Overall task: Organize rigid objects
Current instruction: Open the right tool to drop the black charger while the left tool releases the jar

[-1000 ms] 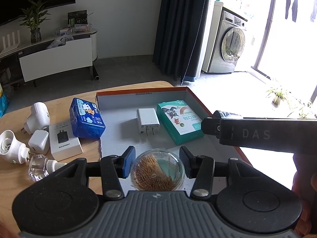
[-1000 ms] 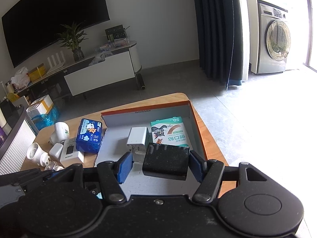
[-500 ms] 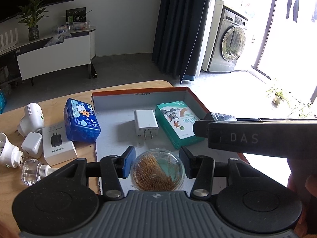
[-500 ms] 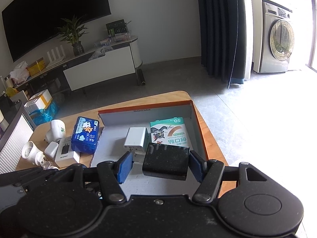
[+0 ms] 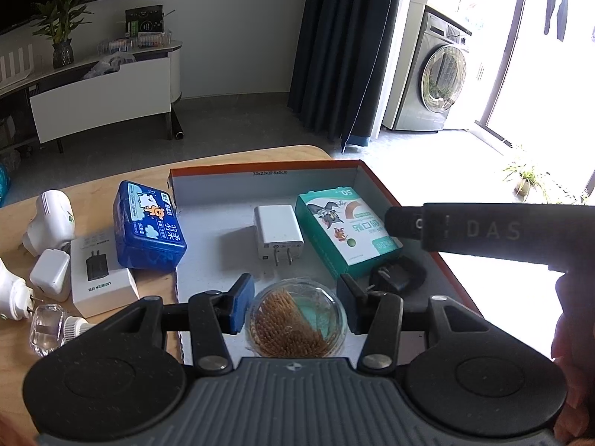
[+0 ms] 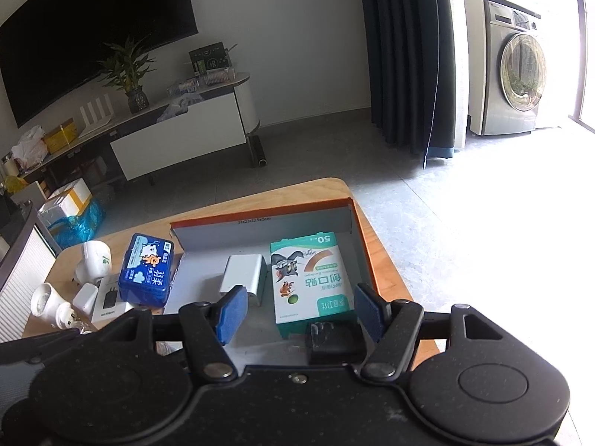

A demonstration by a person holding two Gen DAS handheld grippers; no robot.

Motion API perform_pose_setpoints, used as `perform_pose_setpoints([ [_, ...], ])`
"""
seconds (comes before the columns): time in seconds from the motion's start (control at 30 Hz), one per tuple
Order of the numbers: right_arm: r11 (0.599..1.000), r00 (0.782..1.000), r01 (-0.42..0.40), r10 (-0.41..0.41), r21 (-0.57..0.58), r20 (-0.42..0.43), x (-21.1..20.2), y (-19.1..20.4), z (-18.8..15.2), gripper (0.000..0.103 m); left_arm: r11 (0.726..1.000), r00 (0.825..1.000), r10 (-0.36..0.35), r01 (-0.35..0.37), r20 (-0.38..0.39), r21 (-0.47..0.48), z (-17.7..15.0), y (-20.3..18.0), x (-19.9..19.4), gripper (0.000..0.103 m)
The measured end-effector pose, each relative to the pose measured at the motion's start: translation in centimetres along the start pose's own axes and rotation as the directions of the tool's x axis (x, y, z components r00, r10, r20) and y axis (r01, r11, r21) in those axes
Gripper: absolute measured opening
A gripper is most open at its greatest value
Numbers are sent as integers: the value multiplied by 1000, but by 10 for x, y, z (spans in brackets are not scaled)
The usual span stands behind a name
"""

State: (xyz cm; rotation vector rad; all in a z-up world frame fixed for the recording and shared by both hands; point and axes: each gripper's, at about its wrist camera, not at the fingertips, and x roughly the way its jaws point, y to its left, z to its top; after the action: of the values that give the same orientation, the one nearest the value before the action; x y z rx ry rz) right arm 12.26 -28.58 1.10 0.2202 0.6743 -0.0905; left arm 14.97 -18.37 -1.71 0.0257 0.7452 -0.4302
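Observation:
My left gripper (image 5: 295,306) is shut on a round clear tub of toothpicks (image 5: 297,323), held low over the near part of the grey-lined orange box (image 5: 260,178). The jaws of my right gripper (image 6: 297,310) are opening. A black charger (image 6: 333,340) lies loose on the box floor between them, close to the right pad, with no pad pressing on it. In the left wrist view the black charger (image 5: 398,278) sits just below the green plaster box (image 5: 346,226). A white charger (image 5: 277,230) lies beside that box.
Left of the box on the wooden table lie a blue tissue pack (image 5: 148,226), a white boxed charger (image 5: 98,275), white plugs (image 5: 50,219), a small white adapter (image 5: 50,275) and a clear bottle (image 5: 48,329). The table's edge (image 6: 386,271) runs close along the box's right side.
My right gripper has let go of the black charger, which now lies on the box floor, and its jaws stand wider. My left gripper still holds the toothpick tub.

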Motion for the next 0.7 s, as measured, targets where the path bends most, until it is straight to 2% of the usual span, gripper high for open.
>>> perform_pose_setpoints([
  [0.23,998,999,13,-15,54,37,-12,-17,2,78,999,999,-45,45,-11,-5,8,-8,10,50],
  [0.33,999,999,13,-16,52,50,-18,-18,2,78,999,999,-49,49,7,-9,10,-10,7,65],
  [0.43,999,998,14,-17,46,59,-21,-15,2,79,999,999,-47,48,13,-19,11,-8,1,66],
  [0.53,999,998,12,-15,49,67,-26,-13,2,80,999,1000,-26,27,10,-40,13,0,-5,75],
  [0.7,999,997,-7,4,33,72,-32,-3,1,83,996,999,34,-33,9,-83,14,21,-23,81],
])
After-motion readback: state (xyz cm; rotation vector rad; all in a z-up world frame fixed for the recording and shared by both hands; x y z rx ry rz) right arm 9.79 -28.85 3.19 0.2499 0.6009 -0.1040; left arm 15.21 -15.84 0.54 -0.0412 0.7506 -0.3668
